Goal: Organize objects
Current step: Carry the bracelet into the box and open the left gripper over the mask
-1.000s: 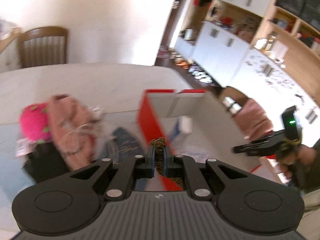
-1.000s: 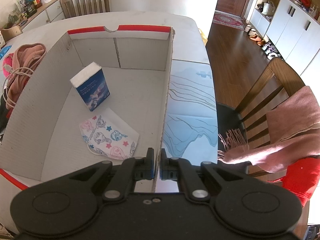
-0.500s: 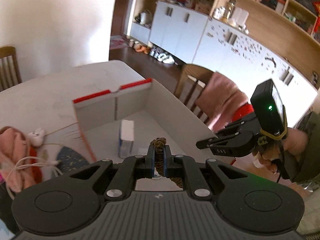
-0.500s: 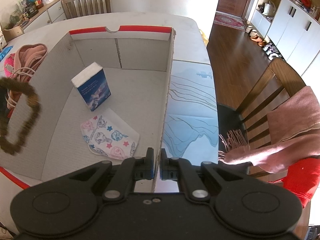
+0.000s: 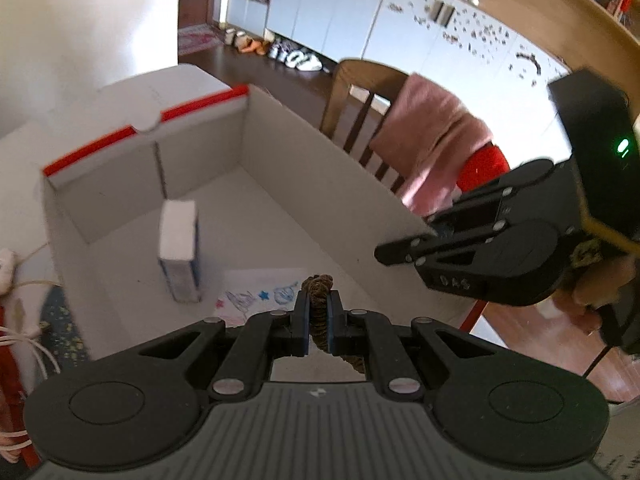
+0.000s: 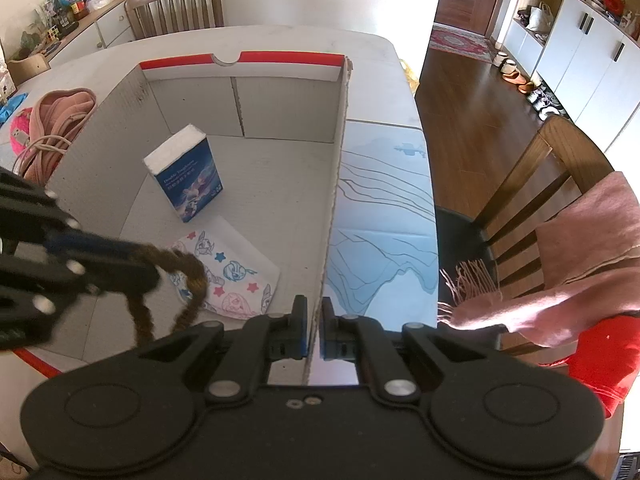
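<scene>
Hanging over the near end of the open cardboard box, the left hand-held gripper is pinching a brown braided loop between its pads, and the loop is dangling below the fingers, above the patterned cloth. That cloth, printed with cartoon figures and stars, is lying flat on the box floor. Just beyond it a small blue-and-white pack is standing upright, tilted a little, also on the box floor.

The right hand-held gripper is pressing its 2 pads together on the box's right wall, gripping the thin cardboard edge near the closest corner. In the left wrist view this same gripper is showing from the side at that wall, with part of a person's hand wrapping its handle.

The box, trimmed in red along its far rim, is sitting on the pale surface. A light blue mat with dark lines is lying on the surface right of the box. To the box's left, a pink garment with a coiled cable is resting on the surface. A wooden chair draped with pink fabric is standing at the right.
</scene>
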Available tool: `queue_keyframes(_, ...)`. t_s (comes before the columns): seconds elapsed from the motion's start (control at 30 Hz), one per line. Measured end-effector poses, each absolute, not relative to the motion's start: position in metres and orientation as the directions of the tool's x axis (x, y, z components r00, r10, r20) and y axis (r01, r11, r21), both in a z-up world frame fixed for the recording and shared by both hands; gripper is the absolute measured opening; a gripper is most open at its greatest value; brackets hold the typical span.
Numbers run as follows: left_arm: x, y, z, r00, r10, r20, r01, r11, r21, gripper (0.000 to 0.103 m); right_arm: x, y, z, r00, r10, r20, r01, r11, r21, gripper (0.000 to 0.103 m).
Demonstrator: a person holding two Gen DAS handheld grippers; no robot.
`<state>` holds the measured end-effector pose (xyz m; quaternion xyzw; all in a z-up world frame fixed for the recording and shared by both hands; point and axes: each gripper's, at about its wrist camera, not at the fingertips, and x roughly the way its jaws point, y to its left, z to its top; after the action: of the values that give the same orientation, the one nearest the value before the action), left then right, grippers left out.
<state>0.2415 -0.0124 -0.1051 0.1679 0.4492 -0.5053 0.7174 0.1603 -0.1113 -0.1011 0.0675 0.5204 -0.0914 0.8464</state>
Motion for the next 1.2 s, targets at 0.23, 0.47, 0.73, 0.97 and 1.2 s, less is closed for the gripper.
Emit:
queue_keyframes(0.23, 0.246, -0.022, -0.127, 0.065, -0.504, -0.861, 0.882, 0.433, -0.187, 0.007, 0.16, -0.111, -0.101, 0.444, -0.081, -0.892, 0.224, 0.974, 0.023, 0.005)
queue_keyframes(0.47, 0.25, -0.021, -0.139, 0.05, -0.426, -0.904, 0.875, 0.455, -0.165, 0.007, 0.159, -0.112, -0.102, 0.446, -0.076, -0.892, 0.225, 0.974, 0.029, 0.005)
queue_keyframes(0.73, 0.253, -0.024, -0.148, 0.054, -0.349, -0.936, 0.87, 0.477, -0.128, 0.007, 0.159, -0.113, -0.101, 0.448, -0.073, -0.891, 0.224, 0.974, 0.033, 0.005)
queue_keyframes(0.97, 0.253, -0.024, -0.15, 0.078, -0.316, -0.946, 0.869, 0.486, -0.091, 0.008, 0.159, -0.113, -0.101, 0.448, -0.072, -0.891, 0.224, 0.974, 0.034, 0.005)
queue_keyframes(1.2, 0.252, -0.02, -0.149, 0.083, -0.301, -0.95, 0.863, 0.498, -0.082, 0.018, 0.159, -0.113, -0.101, 0.448, -0.072, -0.891, 0.224, 0.974, 0.034, 0.005)
